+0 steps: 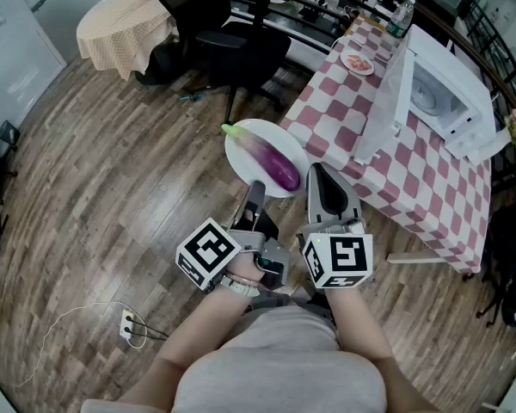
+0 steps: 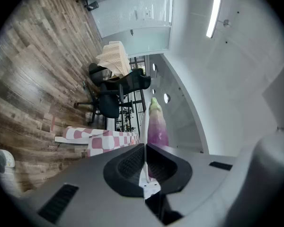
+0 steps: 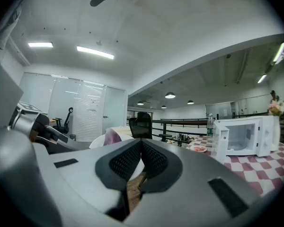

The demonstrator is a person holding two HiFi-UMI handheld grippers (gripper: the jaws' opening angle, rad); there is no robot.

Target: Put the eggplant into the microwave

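The eggplant (image 1: 275, 163) lies slantwise on a white plate (image 1: 241, 140). Its skin is glossy and runs from pale lilac by the green stem to deep purple at the blunt end. The stem points away from us and the blunt end lies nearest the grippers. In the left gripper view the eggplant (image 2: 157, 126) shows the same fade, rising past the plate's thin edge (image 2: 145, 122).

We hold the plate in the air over the wood floor (image 1: 86, 213), just beside the near corner of the checked table (image 1: 396, 170). The left gripper (image 1: 255, 188) carries it alone. Its jaws are clamped almost fully together on the plate's near rim, which shows as a white sliver between the pads in its own view (image 2: 145, 148).

The right gripper (image 1: 318, 175) is level beside it, with its jaws (image 3: 141, 143) closed tip to tip and nothing in them. It is near the plate, but we cannot tell whether it touches it.

The white microwave (image 1: 439, 93) stands on the table's far side, well apart from the eggplant, and its door (image 1: 387, 110) is swung open. A black office chair (image 1: 215, 33) stands beyond the plate.
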